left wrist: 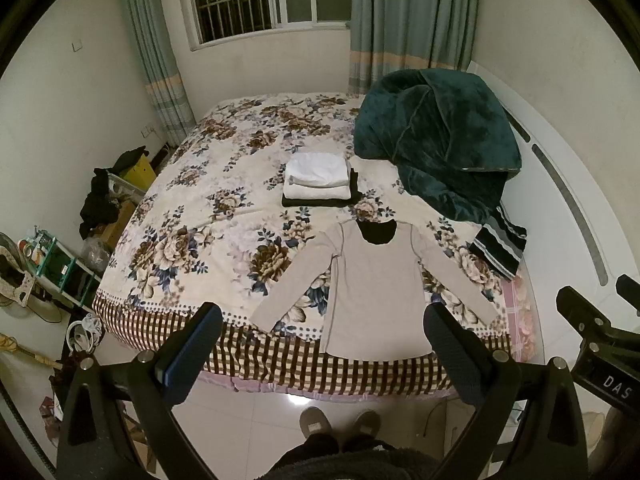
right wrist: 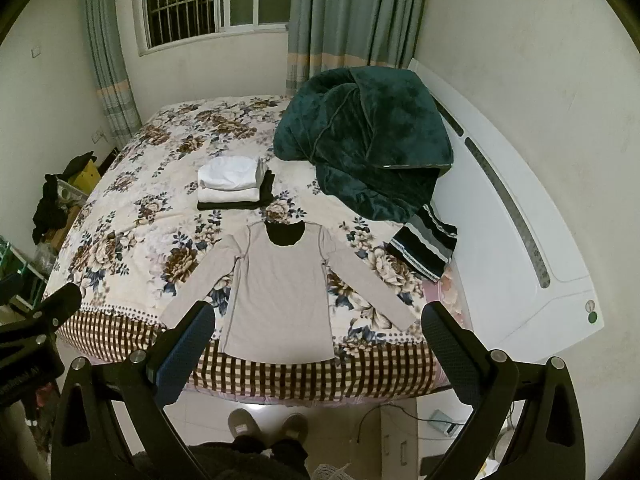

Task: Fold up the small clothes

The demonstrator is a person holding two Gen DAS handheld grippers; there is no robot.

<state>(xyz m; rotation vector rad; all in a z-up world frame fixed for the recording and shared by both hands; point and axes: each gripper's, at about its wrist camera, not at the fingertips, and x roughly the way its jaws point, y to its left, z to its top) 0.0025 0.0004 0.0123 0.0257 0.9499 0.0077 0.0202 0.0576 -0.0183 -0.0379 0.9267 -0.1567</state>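
Note:
A beige long-sleeved shirt lies flat on the floral bed, both sleeves spread, hem at the near edge; it also shows in the right wrist view. A stack of folded white and black clothes sits behind it, also seen in the right wrist view. A striped black and grey garment lies at the right, as the right wrist view shows too. My left gripper is open and empty, held high above the near bed edge. My right gripper is open and empty, likewise high above.
A dark green blanket is heaped at the bed's right rear by the white headboard. Shelves and clutter stand left of the bed. The person's slippered feet stand on the tiled floor before the bed.

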